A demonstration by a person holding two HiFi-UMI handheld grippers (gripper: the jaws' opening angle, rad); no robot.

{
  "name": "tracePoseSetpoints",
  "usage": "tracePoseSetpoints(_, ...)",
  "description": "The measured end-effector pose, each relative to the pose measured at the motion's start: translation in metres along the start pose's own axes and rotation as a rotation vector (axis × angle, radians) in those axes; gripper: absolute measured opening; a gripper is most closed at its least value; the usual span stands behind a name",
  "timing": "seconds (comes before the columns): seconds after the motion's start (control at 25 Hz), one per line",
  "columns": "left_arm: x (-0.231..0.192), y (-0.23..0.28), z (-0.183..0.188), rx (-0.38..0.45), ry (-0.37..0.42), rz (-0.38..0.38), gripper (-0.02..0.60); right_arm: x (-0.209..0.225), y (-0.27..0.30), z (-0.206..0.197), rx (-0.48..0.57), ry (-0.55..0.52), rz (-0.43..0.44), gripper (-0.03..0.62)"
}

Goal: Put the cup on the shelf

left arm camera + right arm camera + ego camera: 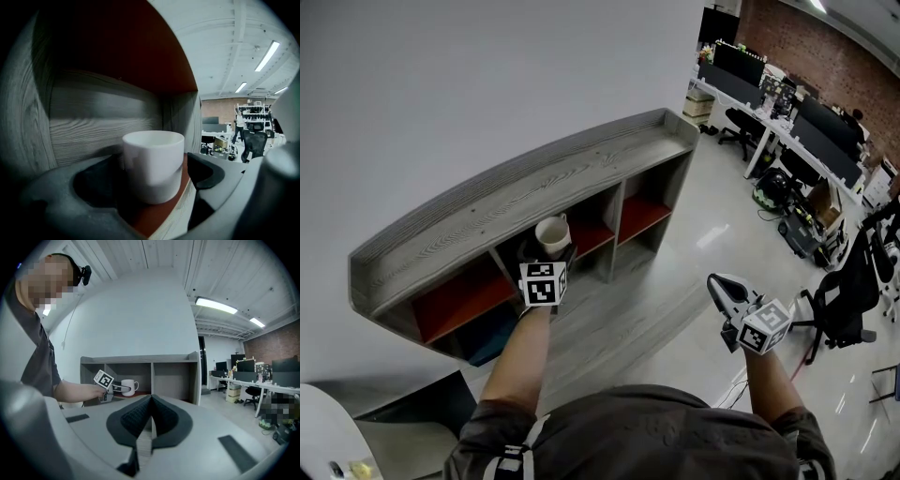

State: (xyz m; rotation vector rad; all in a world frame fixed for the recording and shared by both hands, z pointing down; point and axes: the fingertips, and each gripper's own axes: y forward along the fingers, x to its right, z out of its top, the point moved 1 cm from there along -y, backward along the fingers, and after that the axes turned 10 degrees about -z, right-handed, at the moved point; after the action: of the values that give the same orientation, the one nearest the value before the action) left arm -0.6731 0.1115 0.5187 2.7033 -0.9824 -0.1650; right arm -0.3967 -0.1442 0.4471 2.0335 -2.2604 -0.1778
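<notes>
Left gripper (151,174) gapes around smooth cylindrical white cup (153,159); right gripper (151,401) pinched shut, empty

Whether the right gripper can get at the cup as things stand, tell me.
Probably not: the right gripper hangs shut, away from the shelf, and the left gripper flanks the cup.

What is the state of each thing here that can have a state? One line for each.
cup: upright, standing on the red floor in the middle compartment of the shelf.
left gripper: open, jaws either side of the cup.
right gripper: shut, empty, away from the shelf.
</notes>
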Motion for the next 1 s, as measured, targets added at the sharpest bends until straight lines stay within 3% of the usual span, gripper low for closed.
tracePoseSetpoints(0.24,0.018,-0.027,-0.004,0.008,0.019,0.026,0.43,0.0,-0.01,-0.001,0.011,0.002,-0.001,-0.008)
tracePoseSetpoints(0.36,0.049,-0.039,-0.009,0.002,0.021,-0.025,0.43,0.004,-0.023,-0.004,0.021,0.008,-0.013,-0.008)
tracePoseSetpoints(0.64,0.165,-0.044,-0.011,-0.013,0.032,-0.316,0.428,0.02,-0.072,-0.011,0.035,0.031,-0.088,-0.008)
tracePoseSetpoints(1.0,0.357,-0.015,-0.011,0.007,0.101,-0.786,0.428,0.073,-0.196,-0.05,0.033,0.094,-0.343,-0.008)
